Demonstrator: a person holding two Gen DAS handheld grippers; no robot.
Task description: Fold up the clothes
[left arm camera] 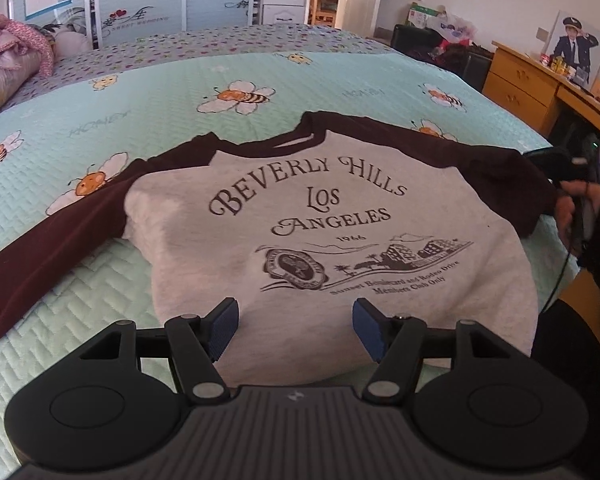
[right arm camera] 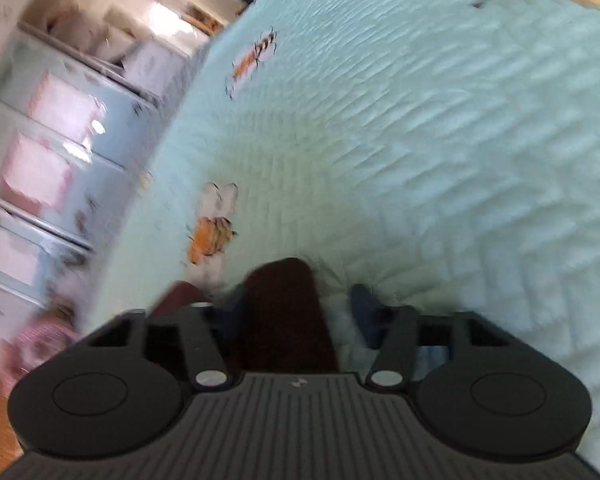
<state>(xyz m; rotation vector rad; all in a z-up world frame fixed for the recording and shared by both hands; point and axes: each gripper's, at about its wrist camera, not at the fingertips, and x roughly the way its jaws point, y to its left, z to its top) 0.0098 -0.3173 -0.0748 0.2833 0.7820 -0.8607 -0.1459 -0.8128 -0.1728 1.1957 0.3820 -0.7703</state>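
A grey sweatshirt (left arm camera: pixel 320 240) with dark brown sleeves and "Beverly Hills Los Angeles" print lies face up on the bed. My left gripper (left arm camera: pixel 295 330) hovers open over its near hem, with nothing between the blue pads (left arm camera: pixel 225 330). The left sleeve (left arm camera: pixel 60 232) stretches out towards the near left. At the far right a hand (left arm camera: pixel 576 204) holds the right gripper's body (left arm camera: pixel 560 160) at the end of the right sleeve (left arm camera: pixel 496 172). In the blurred right wrist view, that brown sleeve (right arm camera: pixel 284 312) lies between the fingers of my right gripper (right arm camera: pixel 296 312); the right pad (right arm camera: pixel 362 312) stands apart from it.
The mint quilt with bee prints (left arm camera: pixel 180 92) covers the bed. Pillows and a pink cloth (left arm camera: pixel 12 48) lie at the far left. A wooden dresser (left arm camera: pixel 520 84) stands to the right of the bed. Sliding wardrobe doors (left arm camera: pixel 148 0) line the far wall.
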